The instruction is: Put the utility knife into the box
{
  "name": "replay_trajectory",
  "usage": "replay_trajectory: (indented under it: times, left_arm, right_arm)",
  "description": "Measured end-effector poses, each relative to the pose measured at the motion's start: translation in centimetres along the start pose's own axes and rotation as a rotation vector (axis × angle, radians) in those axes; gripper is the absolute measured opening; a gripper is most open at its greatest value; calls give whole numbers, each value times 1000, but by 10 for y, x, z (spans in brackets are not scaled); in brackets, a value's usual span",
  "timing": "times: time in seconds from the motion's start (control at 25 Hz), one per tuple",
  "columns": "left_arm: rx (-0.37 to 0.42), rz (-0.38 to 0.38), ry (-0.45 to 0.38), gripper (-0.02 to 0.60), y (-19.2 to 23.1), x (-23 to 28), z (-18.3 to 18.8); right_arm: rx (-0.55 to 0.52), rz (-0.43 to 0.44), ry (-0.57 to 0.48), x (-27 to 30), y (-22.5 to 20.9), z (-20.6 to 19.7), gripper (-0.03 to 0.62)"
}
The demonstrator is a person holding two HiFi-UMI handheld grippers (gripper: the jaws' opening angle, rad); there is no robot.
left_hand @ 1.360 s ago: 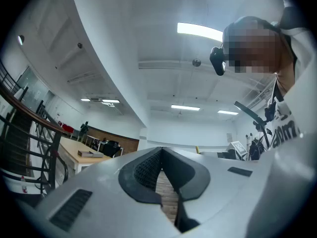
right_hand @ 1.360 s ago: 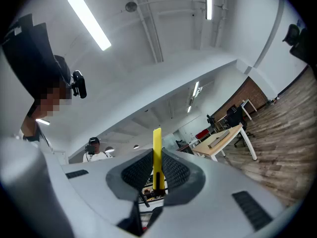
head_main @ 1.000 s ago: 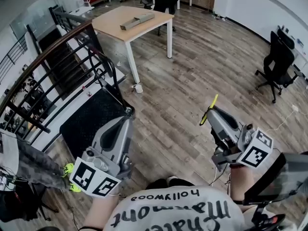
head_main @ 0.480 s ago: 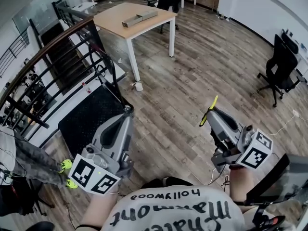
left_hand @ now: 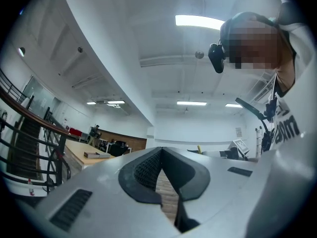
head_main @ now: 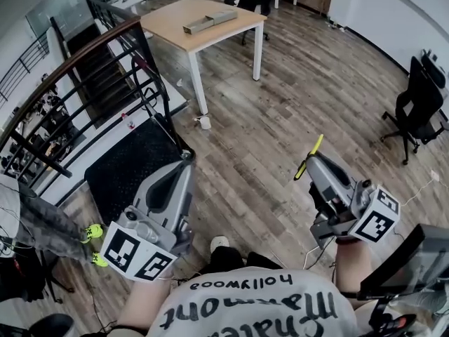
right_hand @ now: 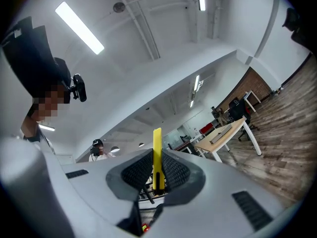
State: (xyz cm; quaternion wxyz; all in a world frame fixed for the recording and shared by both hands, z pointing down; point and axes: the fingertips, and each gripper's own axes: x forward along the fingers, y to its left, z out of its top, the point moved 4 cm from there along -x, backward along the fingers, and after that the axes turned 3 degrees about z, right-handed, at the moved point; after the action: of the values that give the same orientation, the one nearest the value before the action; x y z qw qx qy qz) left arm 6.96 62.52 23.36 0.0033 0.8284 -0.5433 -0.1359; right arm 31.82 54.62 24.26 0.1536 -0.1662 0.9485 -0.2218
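Note:
My right gripper [head_main: 309, 162] is shut on a yellow utility knife [head_main: 309, 156], which sticks up past the jaw tips. In the right gripper view the knife [right_hand: 157, 155] stands upright between the black pads of that gripper [right_hand: 157, 176]. Held low at the left, my left gripper [head_main: 188, 161] has its jaws together and nothing in them; its tips [left_hand: 159, 152] meet in the left gripper view. The long flat cardboard box [head_main: 210, 21] lies on a wooden table [head_main: 175, 27] far ahead, well away from both grippers. The box [right_hand: 221, 135] also shows small in the right gripper view.
A black stair railing [head_main: 84, 69] and a black mat [head_main: 133, 167] lie to the left. A small white cup [head_main: 204, 122] sits on the floor by the table leg. A black office chair [head_main: 421, 104] stands at right. A bystander's legs [head_main: 42, 220] are at far left.
The view has shifted forward: the table and box sit a little nearer and further right. Both grippers keep the same pose, the knife still held.

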Motion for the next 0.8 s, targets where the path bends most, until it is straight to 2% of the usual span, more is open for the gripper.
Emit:
replay_trajectory:
  times: [0.44,0.8]
  left_arm:
    - [1,38,-13,6,14,10,-2]
    - [22,-64,-24,6,29,45,-12]
  right_arm:
    - [-17,29,12,14,-12,3,57]
    - [-38,-14,-34,21,-41,12,57]
